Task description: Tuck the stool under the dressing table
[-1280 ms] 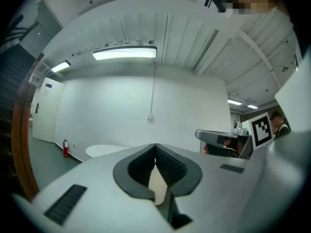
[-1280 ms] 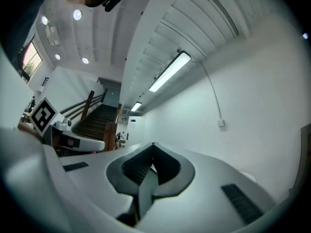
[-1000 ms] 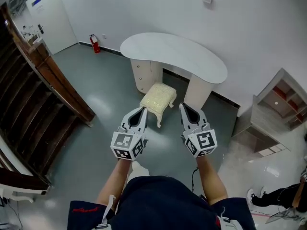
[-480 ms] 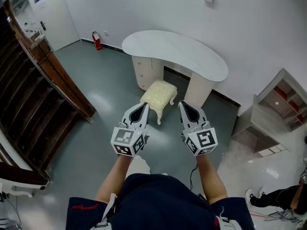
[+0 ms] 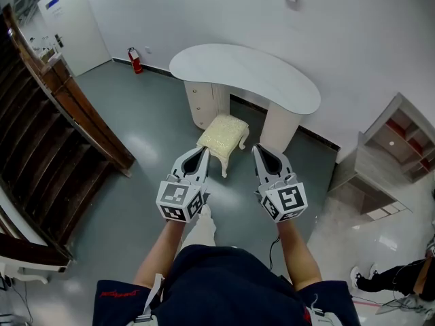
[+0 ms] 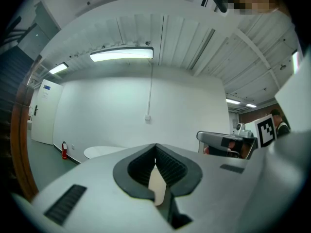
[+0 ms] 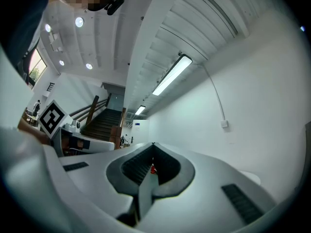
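Stool is on the floor just in front of the dressing table. Its far end is at the mouth of the knee gap between the drawer pedestal and the right support. Not tucked yet.

Left tongs and right tongs are both pinched closed, tips meeting, nothing held (each gripper view shows only the room past the jaws). Both hang on the near side of the stool, apart from it.

The step looks like the approach. My take:
- Bring both tongs down to the stool's near edge, one toward each corner.
- Square it to the gap first, since its curved feet could catch the pedestal.
- Push level and evenly so it doesn't yaw.
- Keep the contact lowish to avoid tipping.
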`<action>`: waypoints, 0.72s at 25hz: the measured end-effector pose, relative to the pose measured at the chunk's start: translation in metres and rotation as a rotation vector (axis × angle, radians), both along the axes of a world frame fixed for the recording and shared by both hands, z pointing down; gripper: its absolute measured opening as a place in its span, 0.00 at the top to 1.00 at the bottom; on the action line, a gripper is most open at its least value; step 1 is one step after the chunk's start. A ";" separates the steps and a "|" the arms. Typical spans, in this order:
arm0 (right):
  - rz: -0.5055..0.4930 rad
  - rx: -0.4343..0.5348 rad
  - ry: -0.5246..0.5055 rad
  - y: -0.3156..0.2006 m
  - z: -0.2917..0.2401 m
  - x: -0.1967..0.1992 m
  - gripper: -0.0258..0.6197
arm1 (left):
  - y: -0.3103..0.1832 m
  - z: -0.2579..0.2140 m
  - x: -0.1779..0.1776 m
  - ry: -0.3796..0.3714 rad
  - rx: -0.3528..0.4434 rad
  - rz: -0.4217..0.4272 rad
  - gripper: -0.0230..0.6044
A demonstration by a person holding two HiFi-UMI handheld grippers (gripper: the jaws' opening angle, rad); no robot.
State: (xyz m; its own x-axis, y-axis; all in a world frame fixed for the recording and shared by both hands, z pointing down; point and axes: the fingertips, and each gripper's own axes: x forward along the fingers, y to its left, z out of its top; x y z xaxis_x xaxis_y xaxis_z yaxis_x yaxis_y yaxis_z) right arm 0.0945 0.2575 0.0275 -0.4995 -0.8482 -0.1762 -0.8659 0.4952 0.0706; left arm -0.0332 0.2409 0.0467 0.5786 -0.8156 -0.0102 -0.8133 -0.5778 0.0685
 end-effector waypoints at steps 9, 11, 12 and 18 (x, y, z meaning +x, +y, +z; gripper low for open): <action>0.001 -0.010 -0.004 -0.019 0.000 0.005 0.94 | -0.018 0.001 0.002 0.009 -0.006 -0.007 0.94; 0.000 -0.013 -0.002 -0.026 0.002 0.006 0.94 | -0.024 0.003 0.003 0.013 -0.008 -0.008 0.94; -0.001 -0.016 0.002 -0.029 0.003 0.005 0.94 | -0.027 0.004 0.003 0.014 -0.010 -0.009 0.94; -0.005 -0.020 0.017 -0.056 0.004 0.000 0.94 | -0.054 0.008 -0.003 0.020 -0.020 -0.012 0.94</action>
